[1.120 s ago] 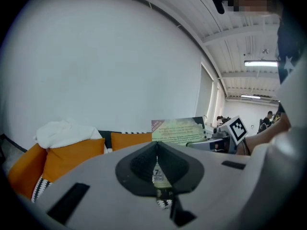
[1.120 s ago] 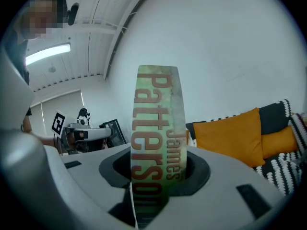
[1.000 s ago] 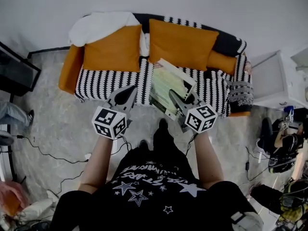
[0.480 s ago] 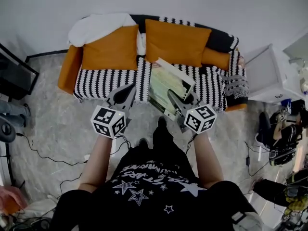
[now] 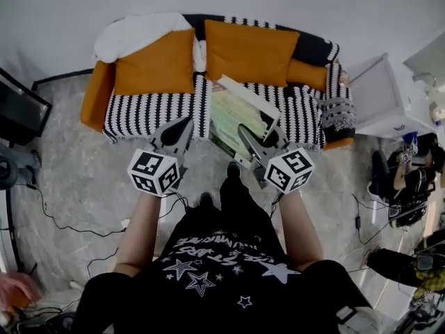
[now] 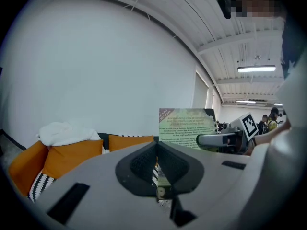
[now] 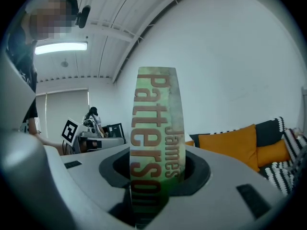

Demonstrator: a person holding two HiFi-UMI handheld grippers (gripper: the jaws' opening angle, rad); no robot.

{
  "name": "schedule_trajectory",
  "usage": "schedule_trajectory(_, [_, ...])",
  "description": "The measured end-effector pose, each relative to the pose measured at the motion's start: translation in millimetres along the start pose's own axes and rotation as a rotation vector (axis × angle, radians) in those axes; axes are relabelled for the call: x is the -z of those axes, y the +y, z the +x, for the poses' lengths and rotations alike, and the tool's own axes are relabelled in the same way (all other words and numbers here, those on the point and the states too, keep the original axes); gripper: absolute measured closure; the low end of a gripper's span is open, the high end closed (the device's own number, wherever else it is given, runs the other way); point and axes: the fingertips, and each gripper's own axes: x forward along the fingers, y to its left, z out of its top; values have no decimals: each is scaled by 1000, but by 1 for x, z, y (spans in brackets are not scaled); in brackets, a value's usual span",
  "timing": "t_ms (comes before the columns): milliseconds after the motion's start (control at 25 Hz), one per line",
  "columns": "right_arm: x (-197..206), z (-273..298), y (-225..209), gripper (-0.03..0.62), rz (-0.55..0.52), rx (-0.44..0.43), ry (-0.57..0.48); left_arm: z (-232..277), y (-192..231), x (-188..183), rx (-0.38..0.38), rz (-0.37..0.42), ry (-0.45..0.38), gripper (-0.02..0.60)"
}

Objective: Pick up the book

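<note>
The book [image 5: 240,117] has a pale green cover and hangs tilted in the air above the striped sofa seat [image 5: 153,113]. My right gripper [image 5: 261,136] is shut on its lower edge. In the right gripper view the green spine [image 7: 156,128] with red lettering stands upright between the dark pads [image 7: 196,169] of my right gripper [image 7: 156,163]. My left gripper [image 5: 184,122] hangs to the left of the book, shut and holding nothing. In the left gripper view my left gripper [image 6: 156,145] has its pads together, and beyond it are the book's back cover [image 6: 187,126] and the right gripper [image 6: 225,139].
Two orange cushions [image 5: 254,51] and a white blanket [image 5: 135,33] lie on the sofa against the wall. A white cabinet [image 5: 379,96] stands at the sofa's right end. Cables [image 5: 62,221] trail over the grey floor at left, and bags and clutter [image 5: 410,179] fill the right side.
My right gripper has lifted the book slightly higher off the sofa seat. My left gripper has drifted along beside it, still shut.
</note>
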Motion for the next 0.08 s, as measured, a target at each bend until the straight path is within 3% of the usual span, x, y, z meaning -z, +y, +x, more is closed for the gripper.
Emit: schedule_trajectory(80, [2, -2, 4, 425, 5, 4, 0, -3, -3, 3, 7, 1, 1, 573])
